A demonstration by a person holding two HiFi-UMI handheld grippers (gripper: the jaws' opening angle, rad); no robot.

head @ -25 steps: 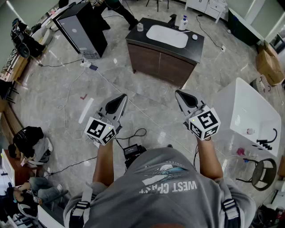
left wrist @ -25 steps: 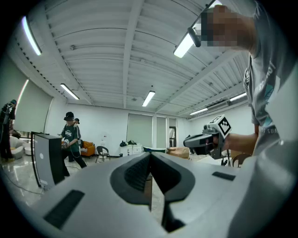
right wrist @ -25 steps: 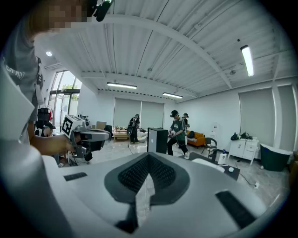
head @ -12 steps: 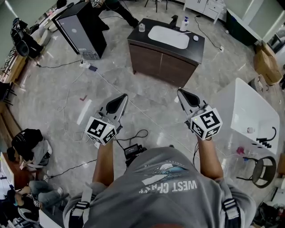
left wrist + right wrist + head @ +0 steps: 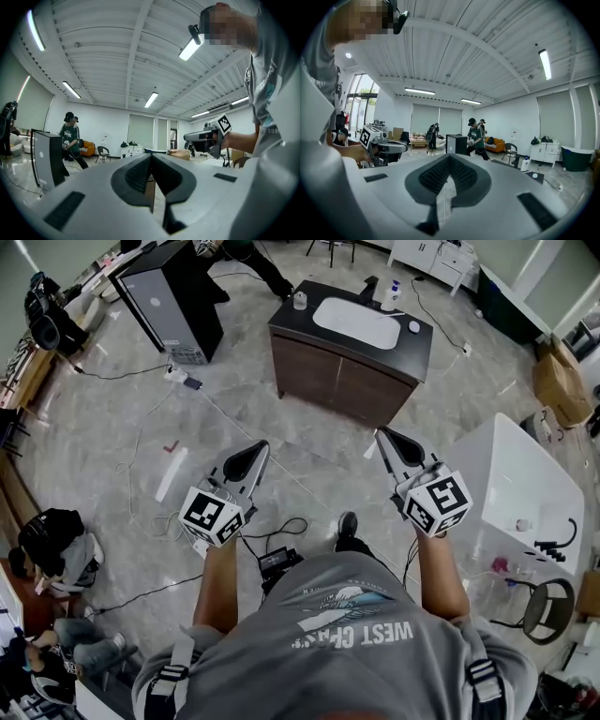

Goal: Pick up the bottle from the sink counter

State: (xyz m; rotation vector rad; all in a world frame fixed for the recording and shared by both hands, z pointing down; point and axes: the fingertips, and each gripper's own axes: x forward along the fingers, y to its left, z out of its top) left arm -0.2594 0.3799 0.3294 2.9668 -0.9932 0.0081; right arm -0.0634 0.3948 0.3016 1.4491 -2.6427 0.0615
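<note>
- Left claw (image 5: 255, 448), right claw (image 5: 384, 435): held fully closed, nothing gripped.
- Bottle (image 5: 390, 292): stood at upper centre, on far edge of bench (image 5: 420, 341), beside tap (image 5: 364, 282), well apart from both claws.
- Hazard, as judged: likely toppled if met with jaws unopened.

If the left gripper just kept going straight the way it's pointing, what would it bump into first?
Nothing close: bare floor lies ahead. Further on it would probably meet the brown front of the sink cabinet, which shows just past the closed tips of the left gripper. Distance is unclear.
</note>
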